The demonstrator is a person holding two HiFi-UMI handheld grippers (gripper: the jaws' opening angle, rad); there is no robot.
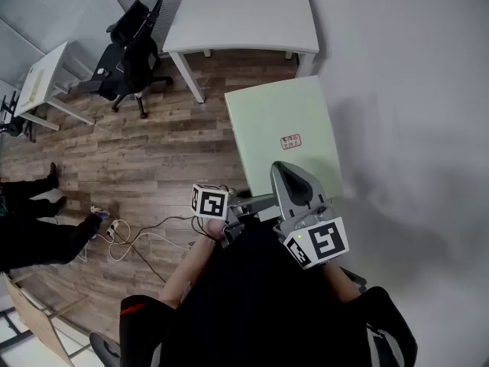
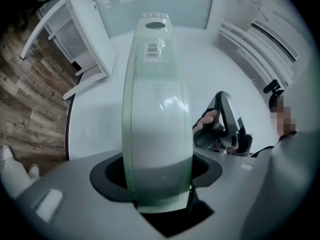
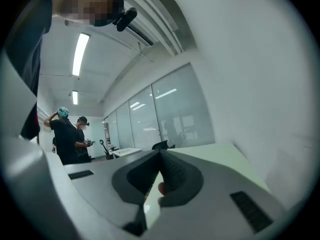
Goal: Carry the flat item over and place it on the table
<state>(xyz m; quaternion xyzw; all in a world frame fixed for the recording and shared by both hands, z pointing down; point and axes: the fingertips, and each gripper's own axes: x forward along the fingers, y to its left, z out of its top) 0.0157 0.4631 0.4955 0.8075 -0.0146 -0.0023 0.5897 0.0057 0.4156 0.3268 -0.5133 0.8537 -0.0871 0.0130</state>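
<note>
Transport of flat board (image 1: 283,125), head view. The pale green panel is held level in the air at centre frame, above the wood floor (image 1: 153,151). Its far edge points toward the white table (image 1: 252,21) at top centre and is, by judgement, short of the tabletop, so placement is not yet done.

Grip: the left gripper (image 1: 243,203) and right gripper (image 1: 294,180) both clamp the board's near edge. In the left gripper view the board runs edge-on between jaws held wide by its thickness. In the right gripper view the jaws pinch a thin sliver of the same panel.

Hazards:
- All support is at one short edge, so the overhanging length may sag, twist or work loose from the pads if the two hands drift apart or tilt unequally.
- The leading edge may strike the table's front rim or a leg if it is brought in too low.
- The wall (image 1: 412,90) at right frame leaves little room on that side.
- The cables (image 1: 130,239) at lower left are a trip risk.

Count:
- one board
- two labels on it: a red-printed one (image 1: 290,141) and a barcode (image 2: 155,48)
- two grippers
- two white tables, the second (image 1: 42,79) at upper left
- a cluster of black office chairs (image 1: 134,48), number unclear
- two bystanders (image 3: 67,134) at the left of the right gripper view
</note>
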